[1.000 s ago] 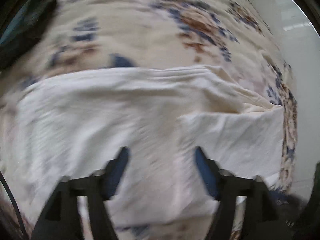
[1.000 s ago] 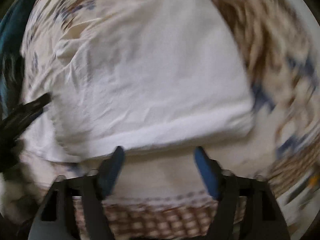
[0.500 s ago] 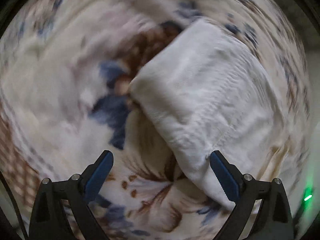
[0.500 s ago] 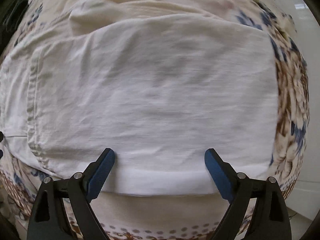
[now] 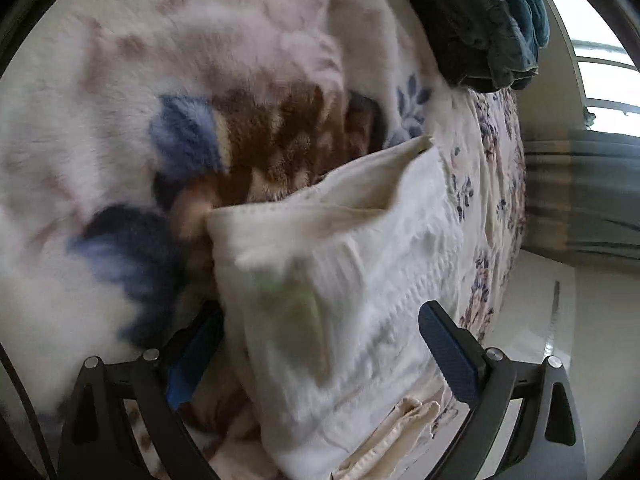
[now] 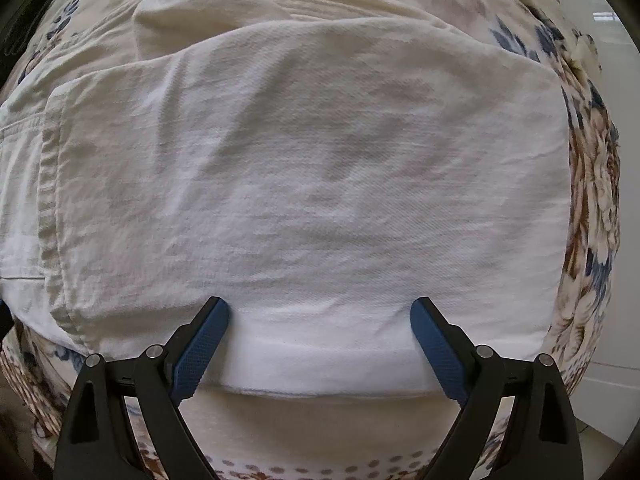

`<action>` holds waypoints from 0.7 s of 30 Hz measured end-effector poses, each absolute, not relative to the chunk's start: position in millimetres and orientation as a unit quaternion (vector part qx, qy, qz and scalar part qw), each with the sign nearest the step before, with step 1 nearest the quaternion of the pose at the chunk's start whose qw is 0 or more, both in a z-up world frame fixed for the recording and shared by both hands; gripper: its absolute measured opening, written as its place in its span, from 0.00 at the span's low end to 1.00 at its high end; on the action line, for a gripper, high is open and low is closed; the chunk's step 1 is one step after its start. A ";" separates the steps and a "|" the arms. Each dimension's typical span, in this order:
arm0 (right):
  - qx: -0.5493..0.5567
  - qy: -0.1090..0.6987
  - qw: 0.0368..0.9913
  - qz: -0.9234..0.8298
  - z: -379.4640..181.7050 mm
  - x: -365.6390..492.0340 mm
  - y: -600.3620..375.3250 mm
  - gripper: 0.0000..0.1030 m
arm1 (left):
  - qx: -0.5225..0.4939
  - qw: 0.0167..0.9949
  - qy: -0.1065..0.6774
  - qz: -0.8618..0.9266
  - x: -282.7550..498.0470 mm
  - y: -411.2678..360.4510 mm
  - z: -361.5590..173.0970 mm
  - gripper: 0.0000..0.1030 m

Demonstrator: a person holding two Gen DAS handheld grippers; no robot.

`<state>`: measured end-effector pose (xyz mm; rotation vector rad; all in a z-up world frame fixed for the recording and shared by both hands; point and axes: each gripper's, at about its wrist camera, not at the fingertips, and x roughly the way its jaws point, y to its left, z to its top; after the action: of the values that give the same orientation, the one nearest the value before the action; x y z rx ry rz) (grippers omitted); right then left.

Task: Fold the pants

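The white pants [image 6: 304, 184] lie folded into a thick rectangle on a floral blanket [image 6: 592, 184]. In the right wrist view my right gripper [image 6: 320, 316] is open, its blue pads straddling the near folded edge, low over the cloth. In the left wrist view the pants [image 5: 344, 288] show end-on, with a stitched hem corner sticking up at the far end. My left gripper [image 5: 320, 344] is open, its fingers on either side of the folded stack's near end, the left pad [image 5: 192, 360] partly hidden behind the cloth.
The fluffy floral blanket [image 5: 120, 120] covers the bed. A dark green garment [image 5: 476, 20] lies at the far end. The bed edge, a grey curtain [image 5: 580, 200] and pale floor [image 5: 560, 320] are to the right in the left wrist view.
Both grippers have opened wider. The left gripper swung around from above the pants to their end and came close. The right gripper steadied at the near folded edge.
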<state>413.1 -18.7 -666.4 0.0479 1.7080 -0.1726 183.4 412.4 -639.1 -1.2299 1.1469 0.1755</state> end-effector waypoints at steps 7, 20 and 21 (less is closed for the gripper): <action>0.107 0.708 0.695 -0.071 -633.0 435.2 -50.9 0.86 | -0.501 0.702 0.502 0.066 184.7 407.8 -623.3 0.60; 0.144 0.708 0.690 -0.040 -670.9 553.8 -83.5 0.19 | -0.488 0.703 0.512 0.069 187.3 408.0 -620.0 0.46; 0.168 0.708 0.684 -0.048 -669.6 556.6 -92.3 0.16 | -0.488 0.703 0.513 0.069 191.5 406.6 -621.0 0.46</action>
<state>556.6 -92.3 -669.6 0.3775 1.5863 -0.1085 191.5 406.6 -621.0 -1.0860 1.1421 0.1536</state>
